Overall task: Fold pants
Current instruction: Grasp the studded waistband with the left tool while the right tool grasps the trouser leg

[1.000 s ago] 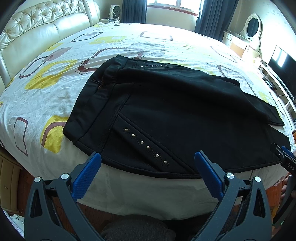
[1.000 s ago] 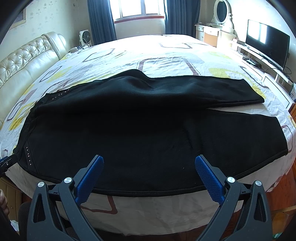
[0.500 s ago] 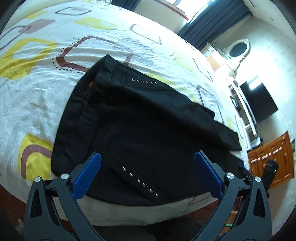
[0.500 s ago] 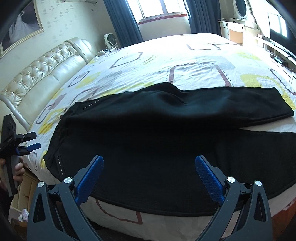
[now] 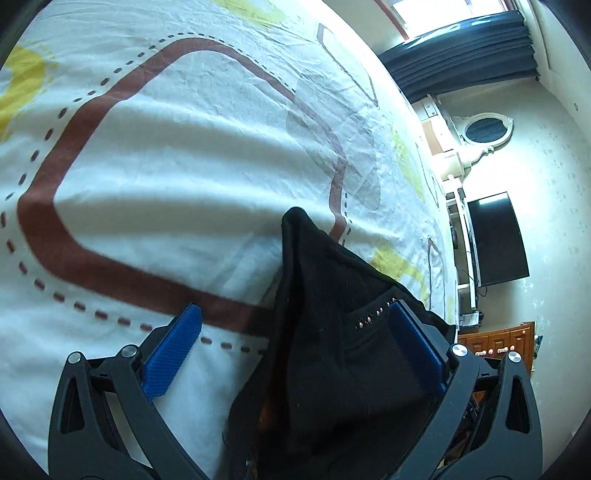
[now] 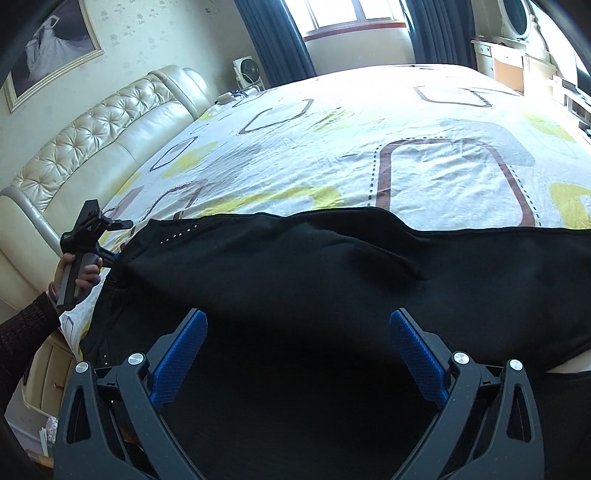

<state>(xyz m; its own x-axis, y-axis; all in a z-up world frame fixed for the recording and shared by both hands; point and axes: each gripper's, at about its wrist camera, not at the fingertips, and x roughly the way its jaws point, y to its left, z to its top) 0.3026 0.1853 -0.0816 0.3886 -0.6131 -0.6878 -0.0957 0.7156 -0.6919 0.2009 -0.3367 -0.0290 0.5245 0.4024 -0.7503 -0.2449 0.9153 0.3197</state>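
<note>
Done: pants (image 6: 332, 280) lie spread flat on bed (image 6: 369, 140), lower frame.
Left: every fold.
Left gripper (image 5: 291, 345): jaws apart, straddling waistband.
Right gripper (image 6: 297, 349): jaws apart, nothing gripped.

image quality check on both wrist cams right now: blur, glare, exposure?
Left wrist: strong fisheye curvature; bedsheet softly blurred; wall around the oval mirror washed out; black pants between the left gripper fingers keep little texture. Right wrist: sharper; window blown out; pants near the right gripper crushed to black.
</note>
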